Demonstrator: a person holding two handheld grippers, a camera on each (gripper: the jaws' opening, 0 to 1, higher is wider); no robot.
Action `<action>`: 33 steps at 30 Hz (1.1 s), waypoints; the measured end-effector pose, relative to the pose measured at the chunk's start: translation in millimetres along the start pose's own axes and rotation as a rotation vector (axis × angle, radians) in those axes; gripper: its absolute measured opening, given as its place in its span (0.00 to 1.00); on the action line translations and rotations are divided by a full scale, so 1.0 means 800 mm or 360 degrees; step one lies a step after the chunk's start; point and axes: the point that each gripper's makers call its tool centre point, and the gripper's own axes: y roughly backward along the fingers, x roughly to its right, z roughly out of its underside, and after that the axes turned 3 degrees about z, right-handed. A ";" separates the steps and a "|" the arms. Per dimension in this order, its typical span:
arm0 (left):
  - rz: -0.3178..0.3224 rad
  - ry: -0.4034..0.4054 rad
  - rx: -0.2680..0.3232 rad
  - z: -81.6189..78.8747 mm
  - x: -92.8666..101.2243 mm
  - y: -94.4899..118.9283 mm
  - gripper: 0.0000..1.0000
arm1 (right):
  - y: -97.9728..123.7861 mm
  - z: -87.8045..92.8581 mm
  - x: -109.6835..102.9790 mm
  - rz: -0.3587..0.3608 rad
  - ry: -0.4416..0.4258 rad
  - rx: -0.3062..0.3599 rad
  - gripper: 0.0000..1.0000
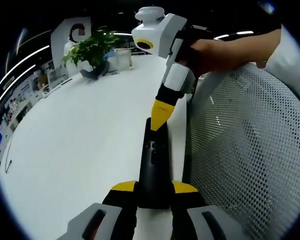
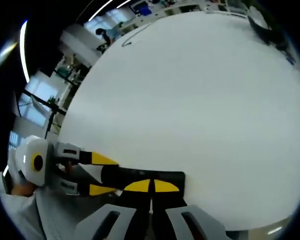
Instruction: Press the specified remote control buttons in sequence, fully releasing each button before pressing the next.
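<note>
left gripper view | remote control: black, slim, lying on white table

You're working on a white table. A black remote lies near its edge; at the far end stand a potted plant and a clear jar.

Clamping both yellow tips of the left gripper on something; reaching the right gripper in with jaws together, apparently pressing down, a hand gripping it.
</note>
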 end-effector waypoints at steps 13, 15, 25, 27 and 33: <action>-0.0023 0.0025 -0.0002 -0.001 -0.001 -0.001 0.25 | 0.000 -0.002 -0.002 -0.0035 -0.0060 -0.0007 0.00; -0.0022 0.0024 -0.0001 -0.001 -0.001 -0.001 0.24 | 0.001 -0.001 -0.002 -0.0027 -0.0052 -0.0009 0.00; -0.0012 0.0023 -0.0026 0.002 0.000 0.001 0.24 | 0.001 0.000 -0.004 -0.0013 -0.0009 -0.0016 0.00; -0.0007 0.0014 -0.0024 0.001 0.000 0.001 0.24 | 0.001 0.001 -0.005 0.0000 0.0033 -0.0020 0.00; 0.0000 0.0011 -0.0028 0.001 0.001 0.000 0.24 | 0.000 -0.002 -0.012 -0.0023 0.0087 -0.0001 0.00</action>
